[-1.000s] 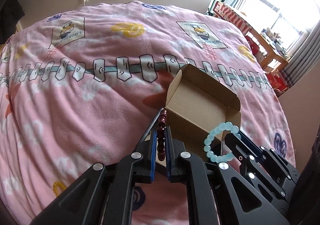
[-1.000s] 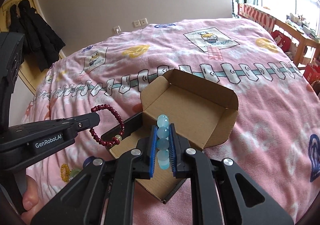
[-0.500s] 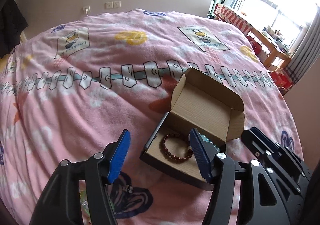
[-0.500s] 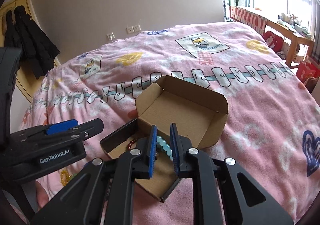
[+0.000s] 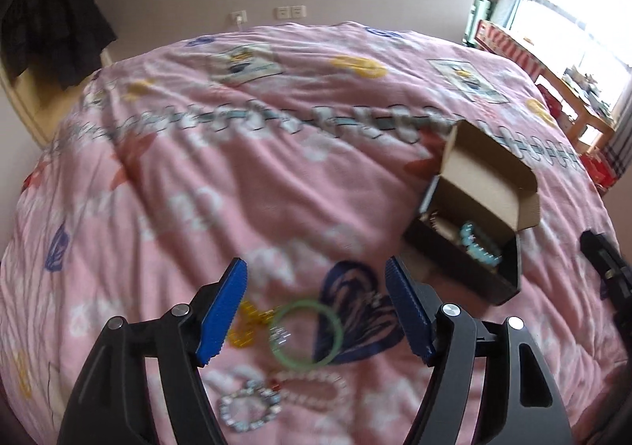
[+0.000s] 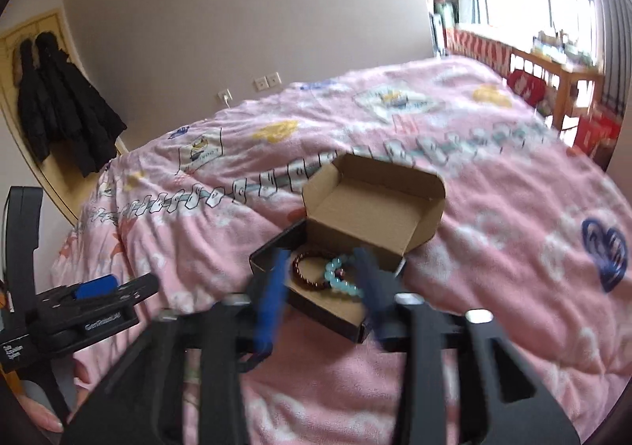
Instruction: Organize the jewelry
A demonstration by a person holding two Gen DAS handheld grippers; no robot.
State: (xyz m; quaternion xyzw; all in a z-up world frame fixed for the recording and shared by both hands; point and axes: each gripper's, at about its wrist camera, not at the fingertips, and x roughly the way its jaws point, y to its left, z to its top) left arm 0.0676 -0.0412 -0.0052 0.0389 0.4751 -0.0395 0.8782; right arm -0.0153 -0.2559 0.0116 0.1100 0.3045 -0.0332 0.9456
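A small cardboard box (image 6: 375,215) with its lid up lies on the pink bedspread. Inside it rest a dark red bead bracelet (image 6: 310,273) and a light blue bead bracelet (image 6: 341,279). My right gripper (image 6: 322,287) hovers just above the box's near edge, jaws opening, nothing between them. My left gripper (image 5: 316,300) is over the bedspread left of the box (image 5: 480,215), jaws opening and empty. Below it lie a green bangle (image 5: 306,332), a yellow bead piece (image 5: 247,324), a pearl bracelet (image 5: 316,391) and a crystal bracelet (image 5: 247,407).
The pink bedspread (image 5: 237,188) fills both views. A wall with sockets (image 5: 290,12) stands behind the bed. Dark coats (image 6: 63,105) hang at the left. A wooden rack (image 6: 553,73) stands by the window on the right. A person's hand (image 6: 39,411) shows at the lower left.
Both grippers let go of their bracelets, which now lie in the box. The left gripper swung left to the loose jewelry. The right gripper opened wide and drew back a little.
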